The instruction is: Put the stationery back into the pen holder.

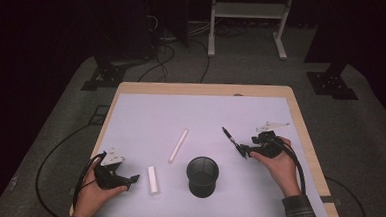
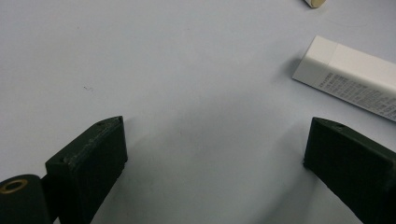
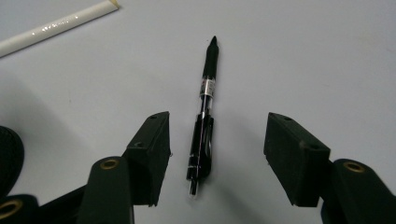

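jaws: left gripper [image 2: 212, 154] open wide, nothing between
eraser [image 2: 348, 77]: white, lying beyond the right-hand jaw, apart
surface: pale table mat [image 2: 163, 70]

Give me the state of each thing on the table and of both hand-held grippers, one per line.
Black pen with a clip: lying flat, between open jaws, untouched.
Black mesh cup: upright, apparently empty.
White rectangular eraser: lying flat, free.
Long white stick: lying flat, free.
Left hand-held gripper: open, nothing between the jaws.
Right hand-held gripper: open, astride the pen.

Black pen [image 3: 203, 122], flat on mat, untouched
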A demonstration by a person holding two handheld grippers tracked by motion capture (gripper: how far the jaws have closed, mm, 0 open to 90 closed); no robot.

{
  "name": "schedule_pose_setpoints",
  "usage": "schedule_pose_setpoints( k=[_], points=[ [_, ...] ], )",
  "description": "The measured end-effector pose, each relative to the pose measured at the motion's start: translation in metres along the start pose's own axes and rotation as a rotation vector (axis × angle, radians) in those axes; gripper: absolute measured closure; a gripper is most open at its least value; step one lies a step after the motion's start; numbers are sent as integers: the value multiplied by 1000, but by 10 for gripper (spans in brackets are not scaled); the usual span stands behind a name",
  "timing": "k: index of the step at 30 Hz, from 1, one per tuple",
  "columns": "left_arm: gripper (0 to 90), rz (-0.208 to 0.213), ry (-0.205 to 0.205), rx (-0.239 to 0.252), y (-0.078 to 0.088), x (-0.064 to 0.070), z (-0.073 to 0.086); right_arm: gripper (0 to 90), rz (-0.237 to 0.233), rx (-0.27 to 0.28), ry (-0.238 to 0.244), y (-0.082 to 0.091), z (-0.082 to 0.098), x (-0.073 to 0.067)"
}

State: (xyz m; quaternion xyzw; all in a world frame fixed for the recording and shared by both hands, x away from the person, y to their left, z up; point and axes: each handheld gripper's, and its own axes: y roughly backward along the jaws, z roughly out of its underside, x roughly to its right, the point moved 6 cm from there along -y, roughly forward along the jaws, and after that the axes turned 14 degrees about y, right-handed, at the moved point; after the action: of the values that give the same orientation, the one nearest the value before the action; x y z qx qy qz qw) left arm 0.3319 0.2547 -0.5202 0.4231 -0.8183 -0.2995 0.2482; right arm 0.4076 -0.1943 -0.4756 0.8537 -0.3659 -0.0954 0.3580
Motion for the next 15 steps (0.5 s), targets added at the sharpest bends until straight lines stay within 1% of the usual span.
schedule_pose_setpoints(
  k=[1,5,11,15],
  points=[
    [50,0,2,0,0,0,0,403,4,-9,6,-1,-3,1],
    [51,1,1,1,0,0,0,409,4,-14,14,-4,-8,3],
    [51,-1,3,-1,0,0,0,430,-6,-37,15,-10,-15,3],
    [51,-1,1,-3,0,0,0,438,-11,-42,18,-15,-23,4]
  ],
)
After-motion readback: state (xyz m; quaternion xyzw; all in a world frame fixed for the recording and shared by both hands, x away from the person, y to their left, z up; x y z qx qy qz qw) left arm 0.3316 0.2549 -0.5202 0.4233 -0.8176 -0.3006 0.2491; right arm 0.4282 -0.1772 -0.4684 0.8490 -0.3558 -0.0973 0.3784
